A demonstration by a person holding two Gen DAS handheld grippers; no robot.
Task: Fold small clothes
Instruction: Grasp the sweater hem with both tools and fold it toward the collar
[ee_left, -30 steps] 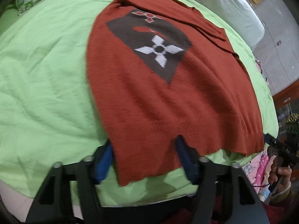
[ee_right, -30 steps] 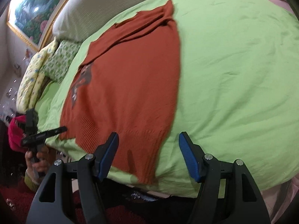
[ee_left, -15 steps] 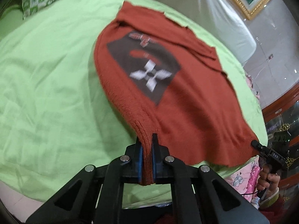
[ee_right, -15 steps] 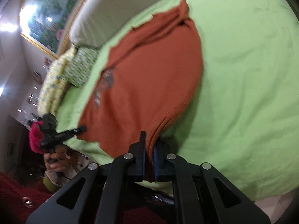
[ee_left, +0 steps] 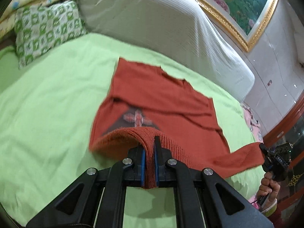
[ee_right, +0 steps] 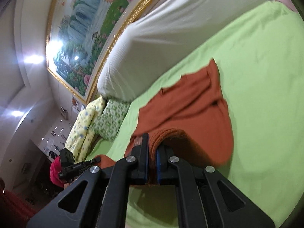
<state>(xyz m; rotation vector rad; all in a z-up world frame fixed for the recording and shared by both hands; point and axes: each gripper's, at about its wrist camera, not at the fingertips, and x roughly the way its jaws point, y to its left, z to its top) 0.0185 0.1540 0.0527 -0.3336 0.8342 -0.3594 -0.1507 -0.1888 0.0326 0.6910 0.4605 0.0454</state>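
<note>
Both grippers were clamped on the ribbed hem of the rust-red knitted sweater (ee_left: 161, 98): the left gripper (ee_left: 149, 150) pinched one hem corner between its blue pads, the right gripper (ee_right: 152, 152) the other. Its hem was lifted and curled back over the body, half hiding a dark patch with a pale flower motif. Its collar end lay flat on the soft, wrinkled green bedsheet (ee_left: 47, 104), toward the white ribbed headboard cover (ee_left: 152, 19).

No text on anything here can be read clearly.
</note>
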